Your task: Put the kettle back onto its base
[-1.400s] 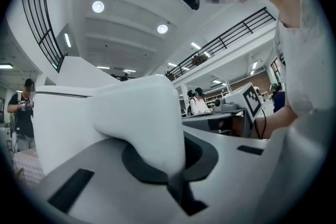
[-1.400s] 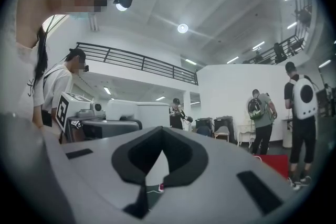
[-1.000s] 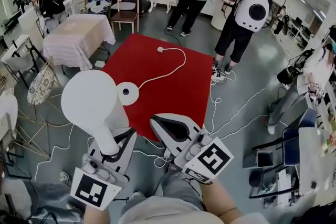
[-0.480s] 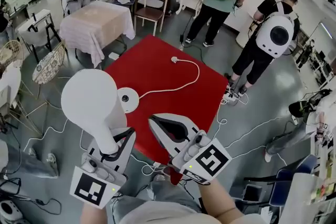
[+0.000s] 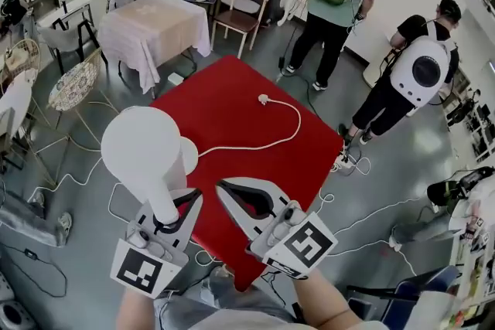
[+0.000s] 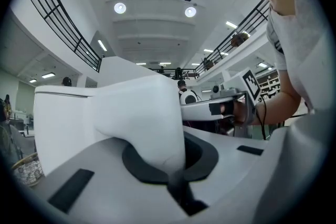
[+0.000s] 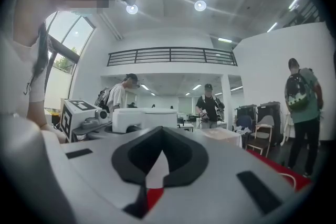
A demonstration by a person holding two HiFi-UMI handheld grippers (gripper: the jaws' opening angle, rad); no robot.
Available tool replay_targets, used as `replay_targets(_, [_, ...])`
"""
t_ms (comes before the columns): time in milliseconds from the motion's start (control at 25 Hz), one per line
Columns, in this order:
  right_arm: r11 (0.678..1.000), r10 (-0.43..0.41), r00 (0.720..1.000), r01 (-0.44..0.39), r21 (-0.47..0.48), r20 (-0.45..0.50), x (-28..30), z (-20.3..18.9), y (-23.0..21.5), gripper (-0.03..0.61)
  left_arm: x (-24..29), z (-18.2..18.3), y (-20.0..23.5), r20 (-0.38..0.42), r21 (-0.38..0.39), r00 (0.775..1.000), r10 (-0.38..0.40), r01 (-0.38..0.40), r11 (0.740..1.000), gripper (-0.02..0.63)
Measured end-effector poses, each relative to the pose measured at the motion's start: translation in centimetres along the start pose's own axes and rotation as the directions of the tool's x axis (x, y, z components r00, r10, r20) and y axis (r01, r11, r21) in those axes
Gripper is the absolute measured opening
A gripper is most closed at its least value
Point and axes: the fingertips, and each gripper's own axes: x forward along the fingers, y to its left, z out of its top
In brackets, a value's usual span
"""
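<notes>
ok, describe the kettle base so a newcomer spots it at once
Find the big red mat on the grey floor. At its left edge lies a flat white disc, the kettle base, half hidden behind the held white kettle. Only it has a white cord trailing across the mat to a plug.

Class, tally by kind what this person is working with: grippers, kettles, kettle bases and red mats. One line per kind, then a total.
Grippers: 2, the left gripper and the right gripper
Kettles: 1, the white kettle, held in the left gripper
Kettle bases: 1, the base, partly hidden behind the kettle
Red mats: 1, the red mat
Total: 5
</notes>
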Motion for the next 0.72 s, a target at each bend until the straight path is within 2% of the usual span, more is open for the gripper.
replay_targets(360, [1.000,0.015,1.000,-0.014,0.027,-0.019,1.9,-4.2,-3.5,0.006,4.8,-5.4,2.4,-0.020,-0.015,1.000,0.019,-0.019,1.000,0.008])
replay_targets(600, [0.999,0.000,0.999,0.003,0.047,-0.050,1.5,-6.1,-5.3,0.007,7.7,-8.4,4.1,-0.030,-0.082,0.999,0.038,-0.040,0.996,0.008])
replay_targets(720, [0.999,-0.015,0.998,0.017,0.040,-0.068,1.2,-7.1,-6.1,0.006,8.8,-9.7,4.7,-0.033,-0.092,0.999,0.040,-0.043,0.995,0.008])
